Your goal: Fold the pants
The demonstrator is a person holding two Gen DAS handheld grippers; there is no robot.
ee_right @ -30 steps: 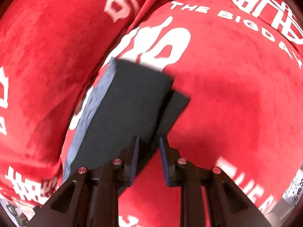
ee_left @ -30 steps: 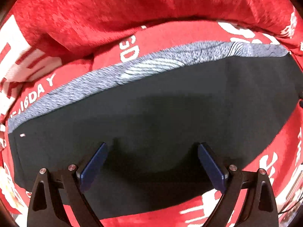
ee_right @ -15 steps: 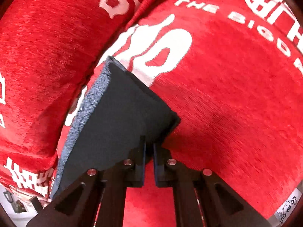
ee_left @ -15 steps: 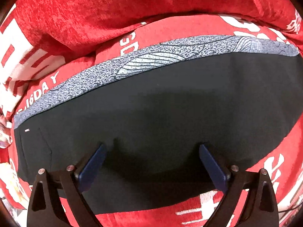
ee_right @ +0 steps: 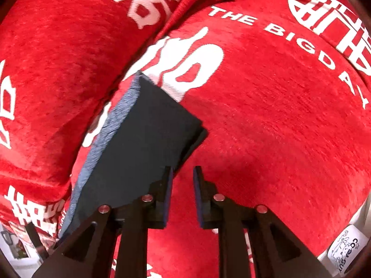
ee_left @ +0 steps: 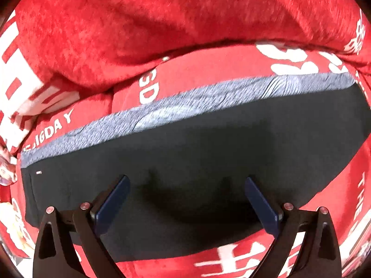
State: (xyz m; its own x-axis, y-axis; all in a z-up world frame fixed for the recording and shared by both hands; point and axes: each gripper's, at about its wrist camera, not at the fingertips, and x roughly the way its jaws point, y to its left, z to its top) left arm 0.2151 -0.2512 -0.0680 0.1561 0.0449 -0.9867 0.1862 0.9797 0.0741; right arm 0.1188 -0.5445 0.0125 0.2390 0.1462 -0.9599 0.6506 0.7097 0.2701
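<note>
Cover reads "THE BIGDAY"; pants flat; left claw, right claw agape.

A home, by the look of it: a plush red velvety sofa cover printed with white Chinese characters and "THE BIG DAY" drapes a seat and its back cushions. A white cylindrical container with a cartoon label sits at the near right edge.
</note>
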